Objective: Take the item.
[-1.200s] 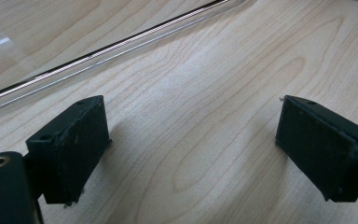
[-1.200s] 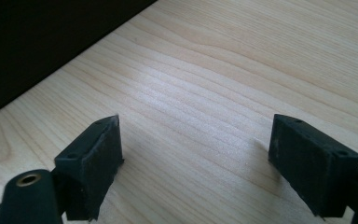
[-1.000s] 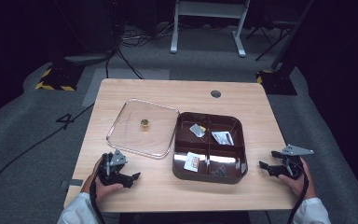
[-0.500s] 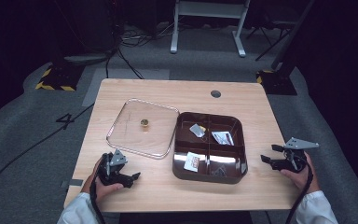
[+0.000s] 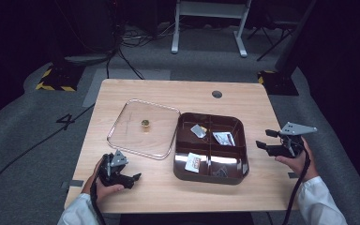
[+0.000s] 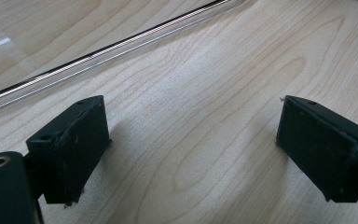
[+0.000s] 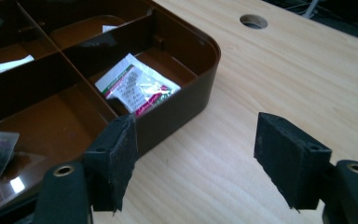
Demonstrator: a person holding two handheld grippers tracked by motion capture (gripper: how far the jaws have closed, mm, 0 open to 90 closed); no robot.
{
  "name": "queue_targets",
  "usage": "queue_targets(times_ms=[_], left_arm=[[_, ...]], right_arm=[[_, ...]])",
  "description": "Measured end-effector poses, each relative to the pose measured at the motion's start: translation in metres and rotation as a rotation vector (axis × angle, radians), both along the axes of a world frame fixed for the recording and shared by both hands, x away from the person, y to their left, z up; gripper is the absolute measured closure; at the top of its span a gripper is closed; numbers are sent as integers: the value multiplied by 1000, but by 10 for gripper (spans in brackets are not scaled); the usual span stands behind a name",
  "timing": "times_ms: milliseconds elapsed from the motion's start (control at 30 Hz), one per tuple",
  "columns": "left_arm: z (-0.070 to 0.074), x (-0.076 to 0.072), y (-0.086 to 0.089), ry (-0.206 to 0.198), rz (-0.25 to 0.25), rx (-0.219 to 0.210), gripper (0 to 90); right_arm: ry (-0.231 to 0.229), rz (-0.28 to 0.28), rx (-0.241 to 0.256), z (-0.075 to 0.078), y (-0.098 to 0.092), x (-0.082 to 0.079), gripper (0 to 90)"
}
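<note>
Hovering beside the brown tray (image 5: 210, 171), right gripper (image 5: 268, 146) w/ jaws wide, holding nothing, left gripper (image 5: 134, 178) also wide, near the clear lid (image 5: 122, 136), on the table (image 5: 243, 101).

Overhead forward-down; tongs views close, perhaps tabletop-level.

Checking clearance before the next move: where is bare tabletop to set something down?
Free: the far strip of the table beyond the clear lid and brown tray, around the cable hole; the near edge between the left tool and tray. Crowded: the middle, where lid meets tray.
</note>
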State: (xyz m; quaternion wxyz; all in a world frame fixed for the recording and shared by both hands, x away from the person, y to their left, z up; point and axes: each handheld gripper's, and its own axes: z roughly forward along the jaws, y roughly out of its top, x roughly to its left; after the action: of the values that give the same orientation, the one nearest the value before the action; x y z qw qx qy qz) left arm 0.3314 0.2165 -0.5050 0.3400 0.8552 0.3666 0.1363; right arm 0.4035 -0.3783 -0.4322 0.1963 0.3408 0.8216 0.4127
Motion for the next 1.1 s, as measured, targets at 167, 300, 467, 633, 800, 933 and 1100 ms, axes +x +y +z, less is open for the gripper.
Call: queue_targets(times_ms=[167,300,467,633,800,933,1100], left_arm=[[0,0,0,0,0,0,95],[0,0,0,0,0,1,95],[0,0,0,0,0,1,95],[0,0,0,0,0,1,95],[0,0,0,0,0,0,95],[0,0,0,0,0,1,95],[0,0,0,1,0,1,95]], right_arm=[[-19,68,-28,20,27,16,341],[-12,107,-32,26,42,24,355],[4,149,-50,29,67,36,386],[35,178,-80,23,91,47,420],[66,196,-106,18,110,56,442],[81,202,-138,12,122,61,437],[104,215,-158,6,132,67,431]])
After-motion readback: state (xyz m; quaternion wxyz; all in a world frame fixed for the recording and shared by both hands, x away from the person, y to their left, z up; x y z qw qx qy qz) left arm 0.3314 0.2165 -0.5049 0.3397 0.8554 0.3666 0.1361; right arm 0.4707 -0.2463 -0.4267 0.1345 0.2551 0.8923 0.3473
